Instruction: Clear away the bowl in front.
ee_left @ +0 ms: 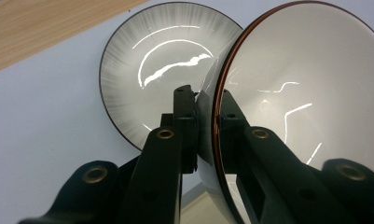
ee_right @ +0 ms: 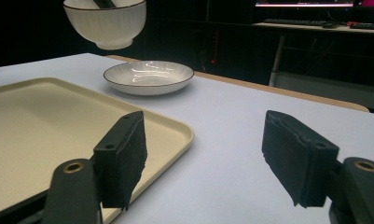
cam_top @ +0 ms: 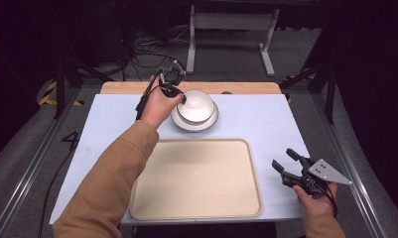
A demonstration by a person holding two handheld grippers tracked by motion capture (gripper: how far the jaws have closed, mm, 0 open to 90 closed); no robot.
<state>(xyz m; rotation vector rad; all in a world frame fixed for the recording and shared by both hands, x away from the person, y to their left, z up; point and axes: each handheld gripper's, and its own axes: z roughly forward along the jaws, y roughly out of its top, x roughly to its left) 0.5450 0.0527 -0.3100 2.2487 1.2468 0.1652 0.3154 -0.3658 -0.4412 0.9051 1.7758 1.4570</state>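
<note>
The left tongs [cam_top: 179, 97] are clamped on the rim of the white bowl [ee_right: 105, 21], one jaw inside and one outside. The bowl hangs in the air above the plate [ee_right: 148, 76], clear of it, as the right gripper view shows. The plate lies on the far part of the counter [cam_top: 266, 119], beyond the beige tray [cam_top: 196, 179], which has nothing on it. I judge that the step in hand is lifting the bowl off the plate. The next move is probably to carry it toward the tray; this calls for a firm grip on the thin rim and a level bowl. The right tongs [ee_right: 208, 161] wait near the tray's right edge, jaws apart and holding nothing.
</note>
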